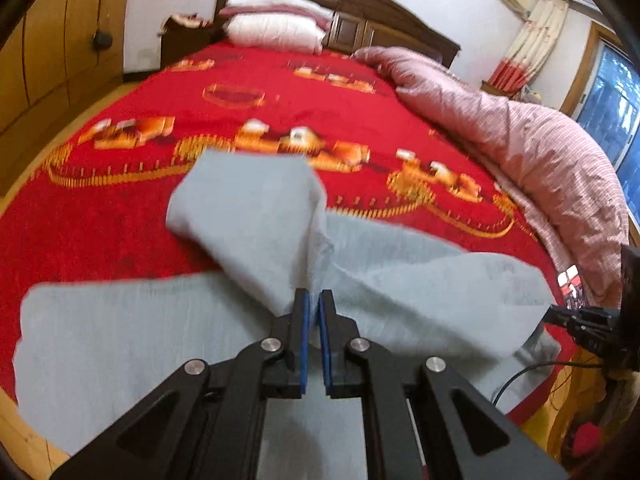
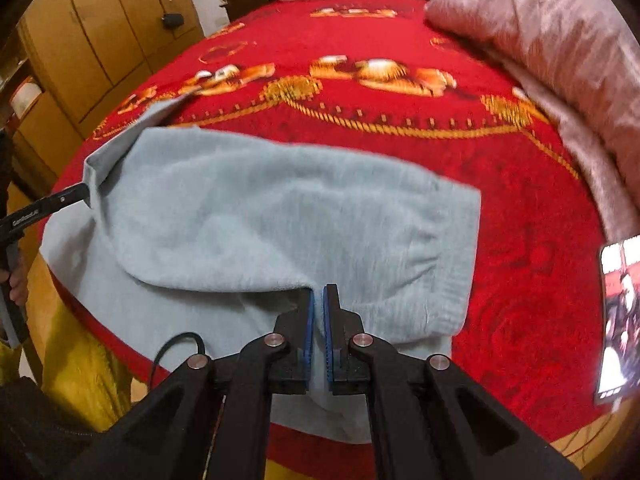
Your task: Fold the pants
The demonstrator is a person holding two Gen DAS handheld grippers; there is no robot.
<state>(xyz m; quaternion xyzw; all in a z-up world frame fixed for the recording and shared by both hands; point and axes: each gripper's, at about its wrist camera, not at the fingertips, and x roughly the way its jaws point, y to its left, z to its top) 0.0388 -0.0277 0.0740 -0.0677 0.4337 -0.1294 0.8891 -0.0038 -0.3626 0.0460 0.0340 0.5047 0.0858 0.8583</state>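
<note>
Light grey pants (image 1: pixel 400 280) lie across the near part of a red bedspread (image 1: pixel 120 220). In the left wrist view my left gripper (image 1: pixel 314 300) is shut on a raised fold of the pants, and the cloth fans up and away from the blue pads. My right gripper (image 1: pixel 560 314) shows at the right edge, at the pants' far end. In the right wrist view my right gripper (image 2: pixel 319 292) is shut on the edge of the folded-over layer of the pants (image 2: pixel 280 220). At the left my left gripper (image 2: pixel 82 194) holds a lifted corner.
A pink quilt (image 1: pixel 540 160) is bunched along the bed's right side, with pillows (image 1: pixel 276 28) at the headboard. A lit phone (image 2: pixel 620 320) lies on the bedspread (image 2: pixel 520 200) near the right corner. Wooden wardrobe doors (image 2: pixel 100 28) stand to the left. A black cable (image 2: pixel 180 344) hangs by the bed's near edge.
</note>
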